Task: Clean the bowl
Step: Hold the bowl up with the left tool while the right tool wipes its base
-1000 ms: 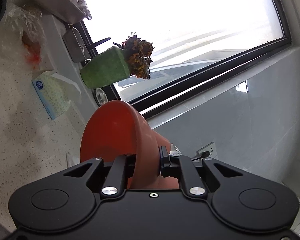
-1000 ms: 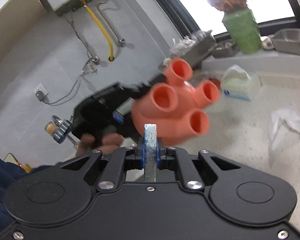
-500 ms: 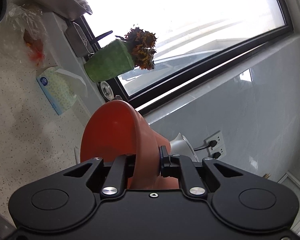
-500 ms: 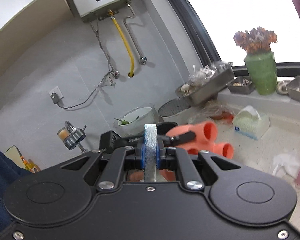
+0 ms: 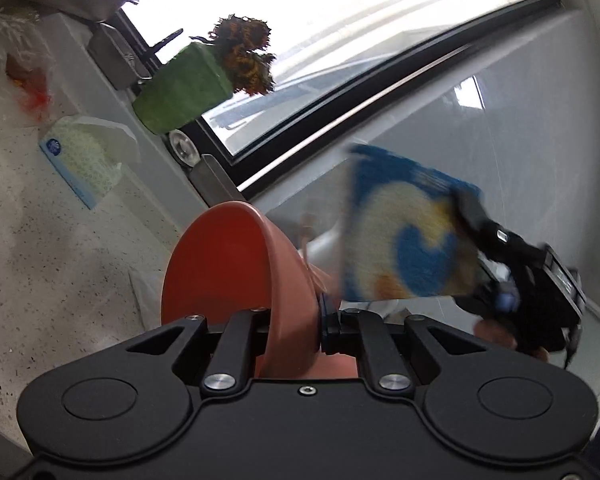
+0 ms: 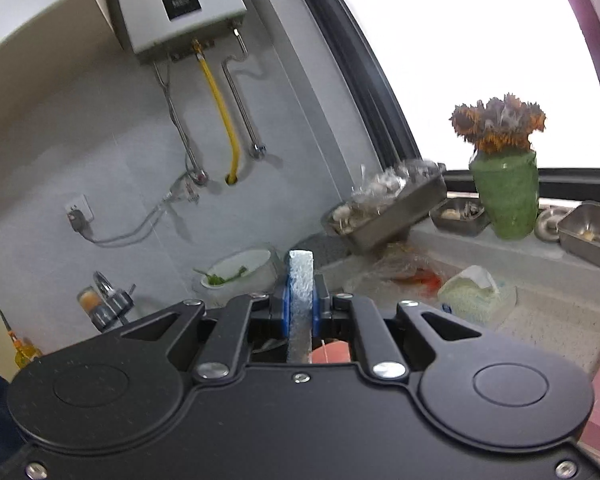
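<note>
- My left gripper [image 5: 296, 320] is clamped on the wall of the orange bowl [image 5: 228, 272], one finger inside and one outside the rim. The bowl is held on edge, its open side turned toward the speckled counter [image 5: 40, 264] on the left of that view.
- My right gripper [image 6: 300, 312] is closed tight on a flat cleaning pad [image 6: 300, 300], which stands edge-on between the jaws in its own camera.
- From the left wrist camera I see the same pad [image 5: 404, 240] face-on: blue border, cream and yellow middle, blurred. It sits just to the right of the bowl's outer wall; I cannot tell whether they touch.
- The right gripper [image 5: 520, 280] shows in that view at the right, with part of the person's hand [image 5: 496, 330] beneath it.
- Half a second ago the pad and the right gripper were not in the left camera at all; they have come in from the right.
- In the right camera the bowl was a clear orange shape ahead half a second ago; now only a sliver of it [image 6: 330, 352] shows low behind the jaws.
- The green vase [image 5: 180, 88] of dried flowers and the tissue pack [image 5: 80, 160] sit by the window, well apart from the bowl.
</note>
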The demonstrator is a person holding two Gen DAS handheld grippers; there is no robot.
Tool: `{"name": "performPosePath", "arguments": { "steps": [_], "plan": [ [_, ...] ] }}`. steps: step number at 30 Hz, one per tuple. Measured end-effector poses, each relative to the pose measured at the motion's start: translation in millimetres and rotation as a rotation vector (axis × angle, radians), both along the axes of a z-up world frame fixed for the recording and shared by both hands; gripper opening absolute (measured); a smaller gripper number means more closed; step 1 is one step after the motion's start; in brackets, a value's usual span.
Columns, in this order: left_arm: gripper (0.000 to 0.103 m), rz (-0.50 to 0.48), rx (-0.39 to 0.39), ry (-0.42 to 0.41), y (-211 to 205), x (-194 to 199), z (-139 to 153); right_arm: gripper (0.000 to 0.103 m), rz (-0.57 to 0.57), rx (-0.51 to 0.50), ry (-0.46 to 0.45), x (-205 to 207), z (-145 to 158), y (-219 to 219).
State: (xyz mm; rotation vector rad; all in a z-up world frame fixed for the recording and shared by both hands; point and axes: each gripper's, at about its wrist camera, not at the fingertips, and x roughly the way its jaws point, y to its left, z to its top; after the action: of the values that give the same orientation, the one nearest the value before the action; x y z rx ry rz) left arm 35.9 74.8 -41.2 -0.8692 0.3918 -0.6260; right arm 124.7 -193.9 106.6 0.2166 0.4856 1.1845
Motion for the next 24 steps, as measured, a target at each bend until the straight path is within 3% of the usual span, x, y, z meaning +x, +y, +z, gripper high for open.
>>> {"name": "performPosePath", "arguments": {
  "steps": [7, 14, 20, 24],
  "plan": [
    [0.009, -0.004, -0.001, 0.008, -0.1, -5.4, -1.6, 0.012, -0.041, 0.007, -0.007, 16.7, -6.6, 10.6],
    [0.009, 0.036, -0.051, 0.019, 8.3, -5.4, -5.9, 0.011, -0.169, -0.009, 0.026, 42.7, -26.9, -0.1],
    [0.009, 0.052, -0.172, 0.024, 22.0, -4.9, -9.7, 0.011, -0.259, -0.022, 0.129, 56.9, -58.0, -12.1],
    [0.009, 0.080, -0.173, 0.045, 27.4, -4.8, -10.8, 0.011, -0.316, 0.031, 0.220, 56.6, -73.4, -25.1]
  ]
}}
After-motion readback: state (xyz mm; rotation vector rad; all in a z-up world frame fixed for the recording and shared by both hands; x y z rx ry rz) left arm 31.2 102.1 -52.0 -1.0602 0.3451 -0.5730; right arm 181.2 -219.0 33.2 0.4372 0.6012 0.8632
